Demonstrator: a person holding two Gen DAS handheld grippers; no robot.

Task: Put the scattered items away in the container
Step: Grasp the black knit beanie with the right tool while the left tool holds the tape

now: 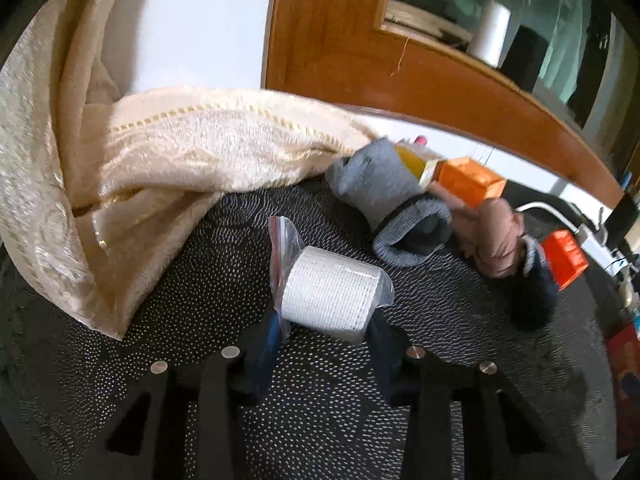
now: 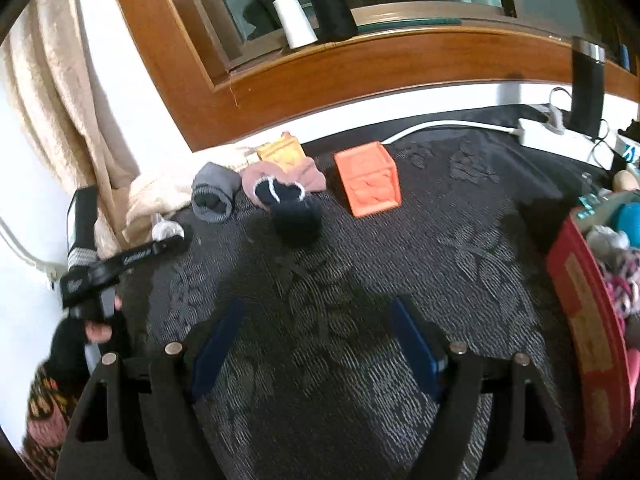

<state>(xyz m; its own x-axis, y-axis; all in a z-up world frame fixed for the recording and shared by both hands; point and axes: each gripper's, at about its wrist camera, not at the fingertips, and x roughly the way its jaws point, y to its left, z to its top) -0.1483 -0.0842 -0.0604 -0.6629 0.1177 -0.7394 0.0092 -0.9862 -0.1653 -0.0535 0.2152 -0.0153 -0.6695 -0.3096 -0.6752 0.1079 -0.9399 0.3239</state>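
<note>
Left tool (image 1: 326, 344) clenched on the bagged white roll (image 1: 330, 294), right tool (image 2: 316, 344) spread and bare, red container (image 2: 580, 300) well right of the roll, whose slick bag looks likely to slip out mid-carry

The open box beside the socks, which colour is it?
Orange: the open box shows best in the right wrist view.

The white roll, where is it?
The white roll, in its clear bag, sits between the left claw's fingers in the left wrist view, near the grey sock.
</note>
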